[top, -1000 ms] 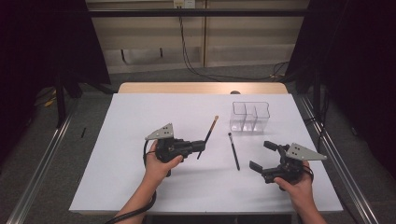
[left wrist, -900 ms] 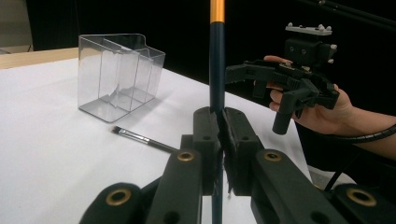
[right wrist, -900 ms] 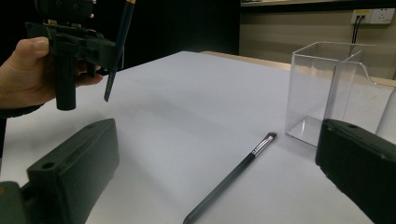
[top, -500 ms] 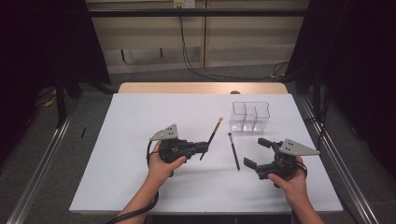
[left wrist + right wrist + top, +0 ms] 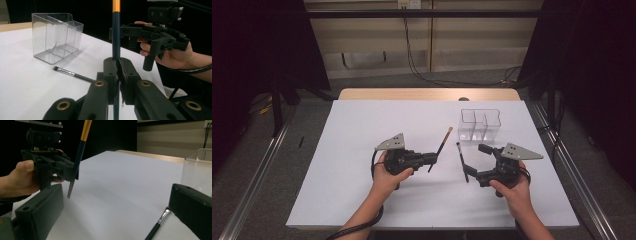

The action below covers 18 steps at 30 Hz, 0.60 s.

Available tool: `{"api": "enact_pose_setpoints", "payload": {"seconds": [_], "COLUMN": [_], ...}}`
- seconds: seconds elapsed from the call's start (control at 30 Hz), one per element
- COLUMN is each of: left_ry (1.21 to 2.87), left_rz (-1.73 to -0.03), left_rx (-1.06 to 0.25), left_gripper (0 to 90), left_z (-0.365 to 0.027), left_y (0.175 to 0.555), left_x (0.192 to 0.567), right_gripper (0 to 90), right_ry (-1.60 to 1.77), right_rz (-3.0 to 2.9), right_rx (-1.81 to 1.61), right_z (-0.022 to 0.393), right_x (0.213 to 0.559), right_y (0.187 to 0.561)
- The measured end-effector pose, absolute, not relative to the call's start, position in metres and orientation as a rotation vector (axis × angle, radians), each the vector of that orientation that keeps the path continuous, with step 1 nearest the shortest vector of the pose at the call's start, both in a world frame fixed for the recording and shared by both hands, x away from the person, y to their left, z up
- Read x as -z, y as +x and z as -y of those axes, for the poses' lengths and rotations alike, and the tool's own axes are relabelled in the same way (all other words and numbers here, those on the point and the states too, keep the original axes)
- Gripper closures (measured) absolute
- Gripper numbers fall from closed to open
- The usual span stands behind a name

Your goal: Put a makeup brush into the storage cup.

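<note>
The left gripper [image 5: 432,159] pinches a slim dark-handled brush with an orange-gold end [image 5: 441,148] low on its handle, lifted clear of the table. It looks light, stiff and smooth — likely to pivot unless held near the middle. The right gripper [image 5: 475,161] stands spread around a small black makeup brush [image 5: 461,160] lying flat. Beyond sits a clear plastic divided organiser [image 5: 480,125] on the white table sheet [image 5: 362,125] — dark curtains surround.

Clear glossy plastic organiser [image 5: 480,124], matt white table cover [image 5: 362,130], glossy dark brush handle [image 5: 115,35], matt black hand-held gripper [image 5: 117,75]
</note>
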<state>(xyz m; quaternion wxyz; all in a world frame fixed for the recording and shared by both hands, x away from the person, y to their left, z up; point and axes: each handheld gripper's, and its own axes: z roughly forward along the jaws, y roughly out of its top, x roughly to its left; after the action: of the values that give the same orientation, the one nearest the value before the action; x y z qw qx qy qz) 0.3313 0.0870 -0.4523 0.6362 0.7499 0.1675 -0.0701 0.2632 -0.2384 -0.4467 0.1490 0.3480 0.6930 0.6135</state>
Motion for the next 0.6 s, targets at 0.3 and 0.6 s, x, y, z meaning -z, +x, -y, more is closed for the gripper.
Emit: {"api": "enact_pose_setpoints", "payload": {"seconds": [0.3, 0.6], "left_ry": [1.715, 1.733], "left_rz": [-0.379, -0.376], "left_rx": [0.16, 0.149], "left_gripper": [84.4, 84.4], "left_z": [-0.086, -0.083], "left_y": [0.331, 0.331], "left_x": [0.452, 0.453], "right_gripper": [2.2, 12.8], "right_ry": [0.988, 0.98], "right_rz": [-1.993, -2.001], "right_rx": [-1.797, -1.82], "right_z": [0.229, 0.218], "right_x": [0.44, 0.438], "right_y": [0.267, 0.271]}}
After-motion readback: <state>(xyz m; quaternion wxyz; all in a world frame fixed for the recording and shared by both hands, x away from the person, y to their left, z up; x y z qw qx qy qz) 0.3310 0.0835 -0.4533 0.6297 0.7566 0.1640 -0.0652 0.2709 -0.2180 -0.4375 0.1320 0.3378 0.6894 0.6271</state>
